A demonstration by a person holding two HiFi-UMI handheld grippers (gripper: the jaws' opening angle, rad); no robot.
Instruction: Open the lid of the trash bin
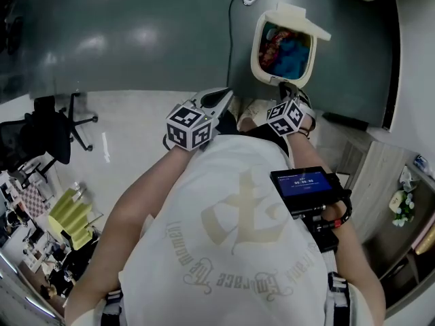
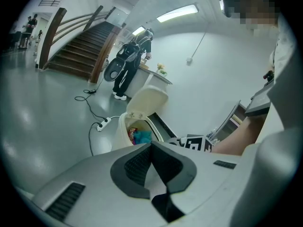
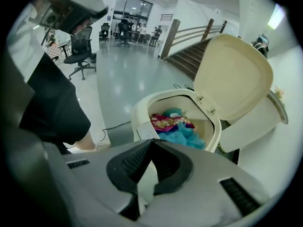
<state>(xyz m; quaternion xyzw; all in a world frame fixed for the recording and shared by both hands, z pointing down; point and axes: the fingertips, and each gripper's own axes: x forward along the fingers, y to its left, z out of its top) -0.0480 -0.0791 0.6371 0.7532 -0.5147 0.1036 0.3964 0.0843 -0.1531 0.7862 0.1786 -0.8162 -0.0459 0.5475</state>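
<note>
Lid [image 3: 234, 74] up, tilted back on hinge; trash bin [image 3: 139, 122] on floor by wall, just ahead. Left tool [image 2: 151, 144], right tool [image 3: 151, 142] both closed, empty, clear of bin. I judge opening done; avoid knocking lid.

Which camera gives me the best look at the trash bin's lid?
The right gripper view: the lid stands raised and close, its whole underside and hinges showing above the trash bin. The head view shows it from above, small and nearly edge-on. The left gripper view shows it farther off, tilted open.
</note>
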